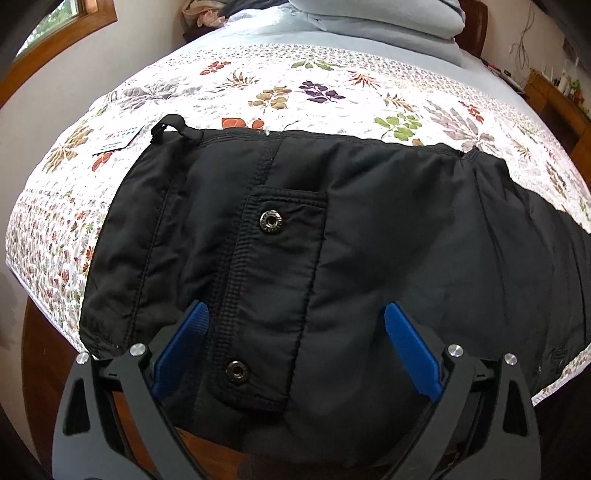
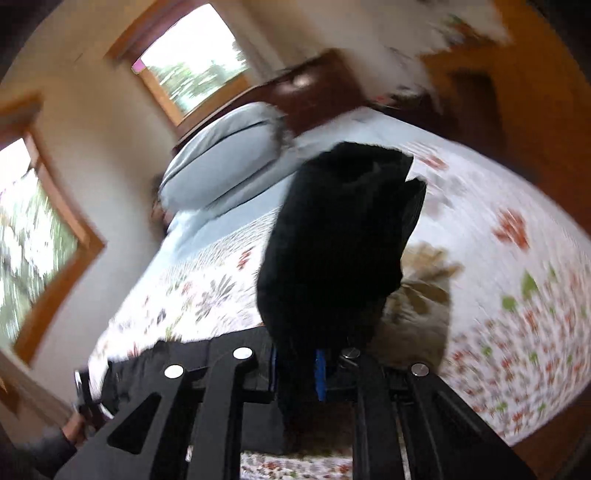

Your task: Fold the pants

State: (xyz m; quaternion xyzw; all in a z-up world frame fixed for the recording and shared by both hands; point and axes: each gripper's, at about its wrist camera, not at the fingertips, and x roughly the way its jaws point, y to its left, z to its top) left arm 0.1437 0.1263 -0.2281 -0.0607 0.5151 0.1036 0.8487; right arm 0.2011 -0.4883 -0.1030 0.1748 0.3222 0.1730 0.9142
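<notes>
One pair of black, slightly shiny woven pants (image 1: 332, 236) lies across a bed covered by one white quilt printed with red, green, purple and brown leaves (image 1: 280, 85). The left claw (image 1: 295, 332) points steeply down at the waist end of the pants, its two blue pads (image 1: 184, 343) spread wide on either side of the fly placket, with the cloth lying between them and neither pad pressing on it. Two round metal snap buttons show on that placket: one (image 1: 271, 222) ahead of the claw and one (image 1: 236, 370) close in between the pads, toward the left one. One black fabric loop (image 1: 168, 125) stands up at the waistband corner ahead and to the left of this claw, and just beyond it one small white card (image 1: 118, 139) rests on the quilt. Far ahead, at the head of the bed, pale blue pillows (image 1: 380, 22) are piled; their count is unclear. The right claw (image 2: 297, 373) is closed tight on a bunched fold of the same black pants, which rises from between its two blue pads as a dark lump held clear above the quilt; this view is blurred. To the left of the right claw two wood-framed windows (image 2: 192, 62) show in the wall, and at the lower left edge a hand in a dark sleeve (image 2: 74, 428) is partly visible.
</notes>
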